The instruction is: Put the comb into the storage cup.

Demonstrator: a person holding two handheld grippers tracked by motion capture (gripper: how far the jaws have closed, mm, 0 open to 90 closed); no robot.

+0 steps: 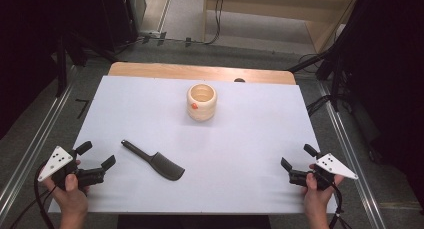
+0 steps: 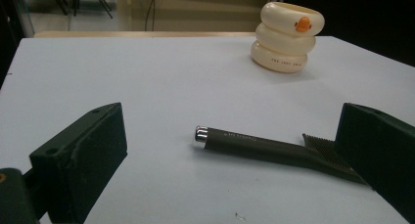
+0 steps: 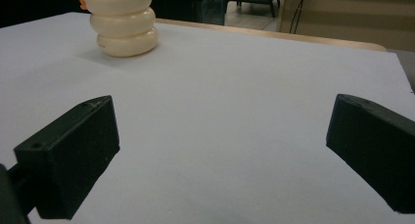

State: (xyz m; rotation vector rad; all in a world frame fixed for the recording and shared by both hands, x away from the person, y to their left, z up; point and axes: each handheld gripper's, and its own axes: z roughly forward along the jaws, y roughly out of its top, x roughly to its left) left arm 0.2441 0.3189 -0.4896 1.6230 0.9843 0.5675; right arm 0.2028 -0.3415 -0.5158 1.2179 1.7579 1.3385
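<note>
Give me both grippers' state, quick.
Left gripper: open, holding nothing; comb lies ahead.
Right gripper: open, holding nothing.

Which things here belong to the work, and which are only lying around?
In the work:
- comb, nearest the left gripper
- cup

Lying around:
- cables on the floor behind the table
- wooden shelf

Grey floor, pale wooden shelving behind, dark surroundings.
</note>
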